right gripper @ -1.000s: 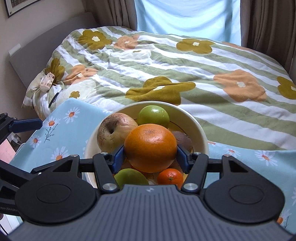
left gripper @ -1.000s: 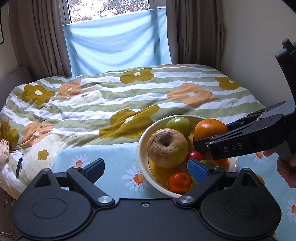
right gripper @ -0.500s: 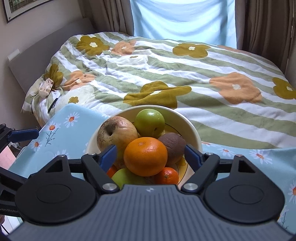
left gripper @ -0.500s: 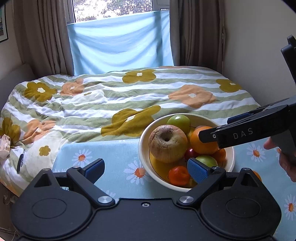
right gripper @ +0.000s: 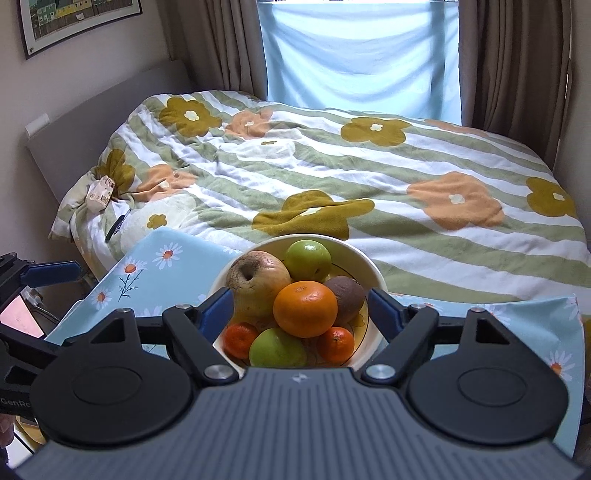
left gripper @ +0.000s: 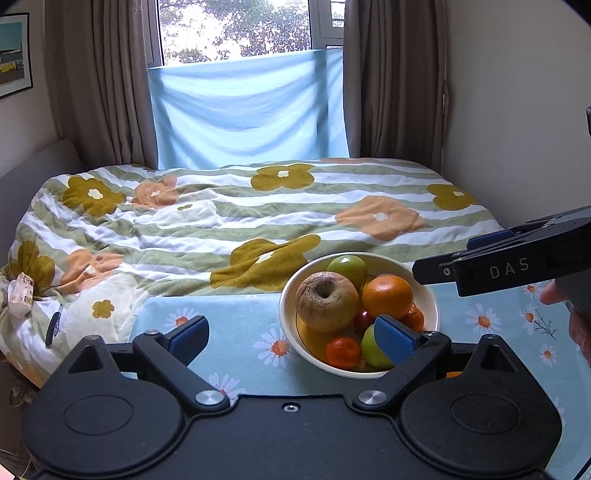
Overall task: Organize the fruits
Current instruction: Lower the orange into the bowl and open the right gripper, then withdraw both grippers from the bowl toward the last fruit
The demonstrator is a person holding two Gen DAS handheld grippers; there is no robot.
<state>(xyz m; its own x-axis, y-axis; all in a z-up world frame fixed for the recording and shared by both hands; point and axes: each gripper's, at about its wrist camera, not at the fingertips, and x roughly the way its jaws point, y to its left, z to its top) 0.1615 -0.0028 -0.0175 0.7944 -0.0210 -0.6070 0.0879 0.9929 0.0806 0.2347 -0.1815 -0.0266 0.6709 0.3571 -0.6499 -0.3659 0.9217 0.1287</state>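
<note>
Both grippers, left gripper (left gripper: 291, 338) and right gripper (right gripper: 301, 308), gape empty; bowl (right gripper: 373, 275), perhaps kiwi-topped, between.

soft daylight enters through the window (left gripper: 236, 31) at the far end, blown out to glare above the blue cloth (left gripper: 247, 110). the room is evenly lit and moderately bright, with faint shadows. both views are sharp at centre, with strong fisheye bending and dark vignetted corners; the curtains (right gripper: 517, 62) bow outward.
</note>
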